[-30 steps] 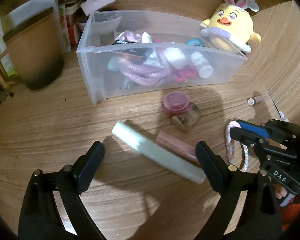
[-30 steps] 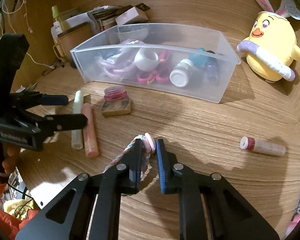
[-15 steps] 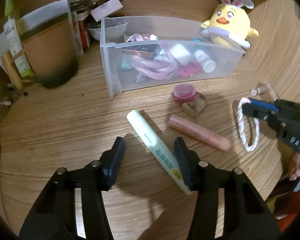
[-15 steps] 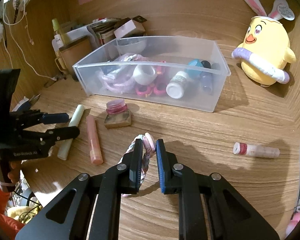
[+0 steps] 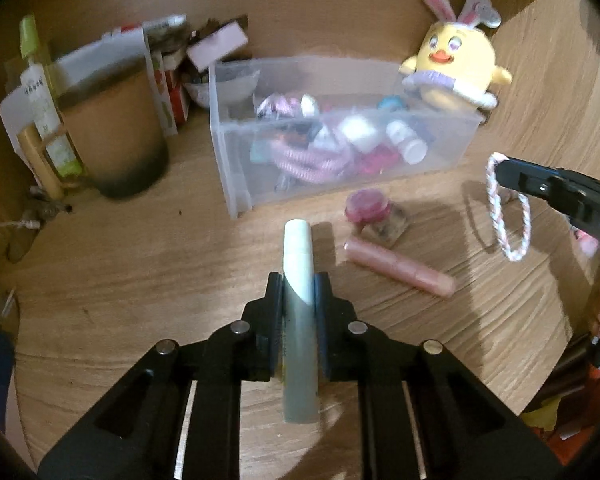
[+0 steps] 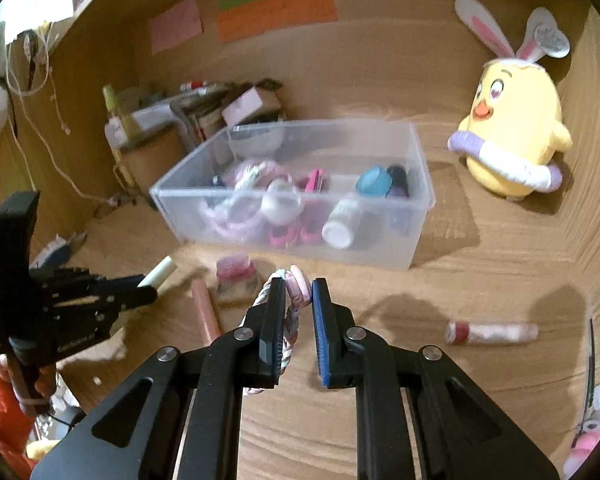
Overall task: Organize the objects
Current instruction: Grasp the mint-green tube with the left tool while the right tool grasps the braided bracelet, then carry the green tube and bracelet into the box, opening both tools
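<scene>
My left gripper is shut on a pale green tube and holds it above the wooden desk; the tube's tip shows in the right wrist view. My right gripper is shut on a pink-and-white braided rope ring, which hangs off the desk in the left wrist view. A clear plastic bin with several small items stands behind, also in the right wrist view. A pink tube, a small pink jar and a brown block lie in front of the bin.
A yellow plush chick sits right of the bin. A small red-capped bottle lies on the desk at right. A brown container, bottles and boxes crowd the back left corner. Paper notes hang on the back wall.
My left gripper has shut on the pale green tube and lifted it. My right gripper has raised the rope ring off the desk.
</scene>
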The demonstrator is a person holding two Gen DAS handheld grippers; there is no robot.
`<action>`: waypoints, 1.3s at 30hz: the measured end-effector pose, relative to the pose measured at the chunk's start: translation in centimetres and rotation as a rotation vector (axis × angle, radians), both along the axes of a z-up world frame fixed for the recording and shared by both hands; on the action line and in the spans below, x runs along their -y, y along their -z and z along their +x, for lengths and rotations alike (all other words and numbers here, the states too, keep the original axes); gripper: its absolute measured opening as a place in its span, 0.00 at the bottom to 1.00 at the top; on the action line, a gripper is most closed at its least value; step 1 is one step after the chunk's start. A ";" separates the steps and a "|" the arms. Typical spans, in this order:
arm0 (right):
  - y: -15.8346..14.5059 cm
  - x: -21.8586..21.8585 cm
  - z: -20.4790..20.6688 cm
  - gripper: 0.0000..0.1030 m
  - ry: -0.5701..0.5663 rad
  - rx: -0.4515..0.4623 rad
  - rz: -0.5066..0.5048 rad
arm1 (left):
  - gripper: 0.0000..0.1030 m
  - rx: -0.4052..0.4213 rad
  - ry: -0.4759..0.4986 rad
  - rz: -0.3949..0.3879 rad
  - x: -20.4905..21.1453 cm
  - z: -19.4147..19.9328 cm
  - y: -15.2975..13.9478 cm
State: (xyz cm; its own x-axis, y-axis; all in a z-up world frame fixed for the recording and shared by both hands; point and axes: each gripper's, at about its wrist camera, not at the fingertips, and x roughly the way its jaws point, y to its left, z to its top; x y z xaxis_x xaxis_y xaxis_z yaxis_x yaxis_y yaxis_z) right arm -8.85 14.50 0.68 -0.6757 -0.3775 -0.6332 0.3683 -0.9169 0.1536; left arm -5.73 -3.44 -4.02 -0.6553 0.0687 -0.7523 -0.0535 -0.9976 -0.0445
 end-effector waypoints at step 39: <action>-1.2 3.3 -12.7 0.12 0.084 -0.008 0.101 | 0.14 -0.105 0.018 0.084 1.1 -11.8 -6.4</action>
State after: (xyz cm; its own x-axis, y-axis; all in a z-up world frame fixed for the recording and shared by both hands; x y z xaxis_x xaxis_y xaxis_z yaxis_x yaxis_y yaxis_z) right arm -21.56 11.21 1.88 -0.7075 -0.2539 -0.6595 0.2903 -0.9553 0.0563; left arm -17.53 -4.52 2.37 -0.7283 0.1414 -0.6705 -0.0803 -0.9894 -0.1213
